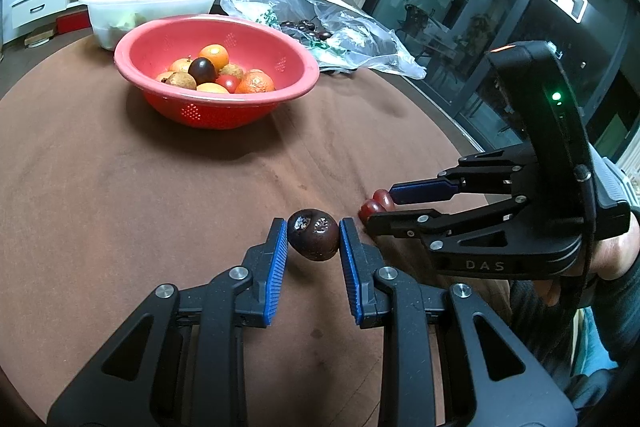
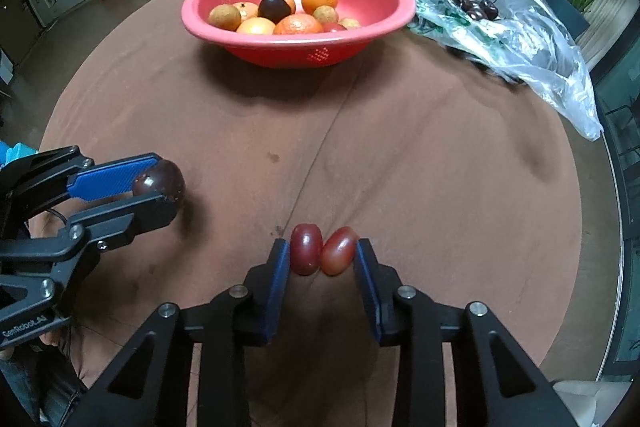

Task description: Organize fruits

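Left hand-held gripper clamps dark fruit between its pads.

A red bowl held orange and dark purple fruit; the cloth was brown; two red tomatoes lay at six o'clock

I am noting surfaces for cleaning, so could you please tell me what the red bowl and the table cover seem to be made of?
The red bowl looks like moulded plastic with a soft sheen: thin even rim, and patches of small drain holes in its wall. The table cover looks like brown cloth, matte, with a long crease and faint stains; it could also be soft vinyl.
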### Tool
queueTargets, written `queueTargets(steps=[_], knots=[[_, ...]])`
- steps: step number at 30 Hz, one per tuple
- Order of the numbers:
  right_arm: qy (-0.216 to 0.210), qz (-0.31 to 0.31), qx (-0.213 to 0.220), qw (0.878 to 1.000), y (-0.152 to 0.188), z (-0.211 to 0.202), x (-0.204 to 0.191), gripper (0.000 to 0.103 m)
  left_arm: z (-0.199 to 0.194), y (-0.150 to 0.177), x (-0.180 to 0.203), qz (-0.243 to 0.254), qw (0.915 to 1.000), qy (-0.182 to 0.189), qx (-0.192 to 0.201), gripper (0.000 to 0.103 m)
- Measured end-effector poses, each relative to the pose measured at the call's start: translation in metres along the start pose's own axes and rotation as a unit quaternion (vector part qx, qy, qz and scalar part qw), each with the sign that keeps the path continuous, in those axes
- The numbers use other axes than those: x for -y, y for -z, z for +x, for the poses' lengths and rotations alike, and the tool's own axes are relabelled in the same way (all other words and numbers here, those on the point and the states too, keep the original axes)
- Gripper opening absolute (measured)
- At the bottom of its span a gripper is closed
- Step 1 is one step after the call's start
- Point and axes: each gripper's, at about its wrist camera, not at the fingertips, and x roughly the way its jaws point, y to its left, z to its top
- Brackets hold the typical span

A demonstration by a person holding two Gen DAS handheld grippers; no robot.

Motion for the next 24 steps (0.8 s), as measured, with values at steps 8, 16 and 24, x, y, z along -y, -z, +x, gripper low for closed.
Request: queueTargets(steps=[8, 16, 24], knots=[[-0.002, -0.019, 0.006, 1.000, -0.003, -0.011, -0.010, 0.015, 0.000, 0.000, 0.000, 0.000, 1.0000, -0.001, -0.001, 0.025], [-0.031, 0.049, 0.039, 0.998, 0.010, -0.031, 0.023, 0.026, 0.004, -0.001, 0.012, 0.020, 0.9998, 0.002, -0.010, 0.024], [-0.065, 0.053, 0.031, 0.996, 0.025, -0.015, 0.031, 0.032, 0.029, -0.003, 0.044, 0.098, 0.9934, -0.010, -0.059, 0.025]])
